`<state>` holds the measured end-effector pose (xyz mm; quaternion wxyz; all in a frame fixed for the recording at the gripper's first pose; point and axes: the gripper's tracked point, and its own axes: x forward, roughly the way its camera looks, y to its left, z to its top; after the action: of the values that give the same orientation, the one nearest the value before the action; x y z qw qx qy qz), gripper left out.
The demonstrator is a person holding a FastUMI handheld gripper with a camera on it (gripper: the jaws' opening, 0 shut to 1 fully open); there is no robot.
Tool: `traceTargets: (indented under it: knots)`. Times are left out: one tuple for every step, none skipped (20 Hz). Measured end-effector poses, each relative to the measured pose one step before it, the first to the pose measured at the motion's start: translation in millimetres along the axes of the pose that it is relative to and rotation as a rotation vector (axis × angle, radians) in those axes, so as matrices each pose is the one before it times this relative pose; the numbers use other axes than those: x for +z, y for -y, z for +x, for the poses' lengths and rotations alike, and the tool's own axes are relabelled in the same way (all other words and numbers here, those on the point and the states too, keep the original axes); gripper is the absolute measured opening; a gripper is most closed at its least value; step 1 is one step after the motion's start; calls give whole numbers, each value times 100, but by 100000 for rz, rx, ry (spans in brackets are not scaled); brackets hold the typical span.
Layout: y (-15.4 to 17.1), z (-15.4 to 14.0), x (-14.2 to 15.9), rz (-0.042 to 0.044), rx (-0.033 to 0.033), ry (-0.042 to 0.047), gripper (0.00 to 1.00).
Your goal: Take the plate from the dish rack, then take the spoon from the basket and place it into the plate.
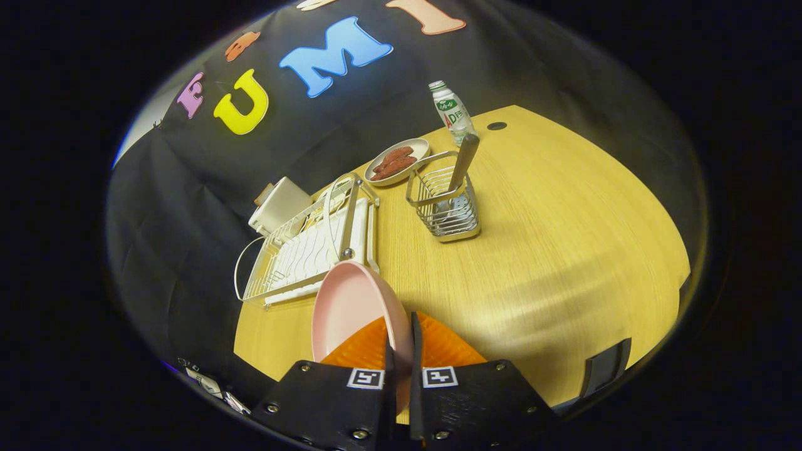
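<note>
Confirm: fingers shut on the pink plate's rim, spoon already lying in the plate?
Not quite. The gripper view shows the fingers shut on the pink plate, but the spoon is upright in the wire basket, beyond the fingers.

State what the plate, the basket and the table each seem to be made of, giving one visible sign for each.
Plate, clamped at its rim by the gripper: probably plastic or glazed ceramic; smooth, even pink with a soft sheen.
Basket: metal wire, likely steel; thin shiny silver rods with gaps between them.
Table: wood or wood-look laminate; pale yellow with fine straight grain lines and a dull gloss.
</note>
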<state>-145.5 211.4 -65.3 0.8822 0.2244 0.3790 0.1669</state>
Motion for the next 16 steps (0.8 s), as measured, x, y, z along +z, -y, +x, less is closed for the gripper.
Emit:
traceTargets:
  knots:
    - [-53,706,-422,1138,1585,-1641,8]
    - [39,796,-473,760,953,-1479,8]
    - [62,575,-525,103,408,-1085,8]
    - [-37,501,-413,-291,402,-757,8]
    - [-16,492,-262,90,428,-978,8]
    - [14,489,-377,292,379,-1462,8]
    - [-62,371,-191,-143,443,-1000,8]
    - [22,255,-214,-877,-111,-415,8]
    - [202,502,-172,-1620,-511,-282,10]
    - [-171,-238,234,-45,920,70,10]
    - [-25,294,222,-308,222,-11,11]
    - [83,-43,131,-1272,-680,1085,13]
    - [503,-280,356,-2221,-2588,552,17]
    - [498,-92,235,-2483,-2553,765,21]
    - [541,-502,746,-2289,-2134,2340,30]
    - [397,-658,1042,-2337,-2373,3667,31]
